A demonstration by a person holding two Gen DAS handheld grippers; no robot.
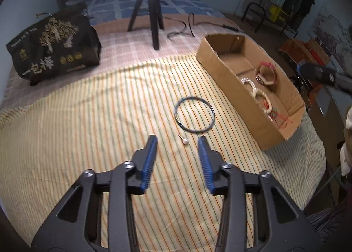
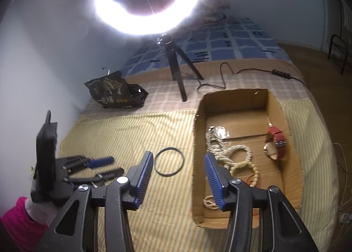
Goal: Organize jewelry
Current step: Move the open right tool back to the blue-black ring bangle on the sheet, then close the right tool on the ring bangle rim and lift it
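Bangle, thin dark hoop, lies flat on striped bedsheet just left of cardboard box; small stud sits nearer than it. Left tool spread wide, empty, over stud. Right tool wide, empty. Bangle likely light, rigid, slippery: pinch across rim.

Pearls (and watch) lie in box.

The ring is lying on the bedcloth left of the box; pearls are sitting inside the box; a tripod is standing behind the box.
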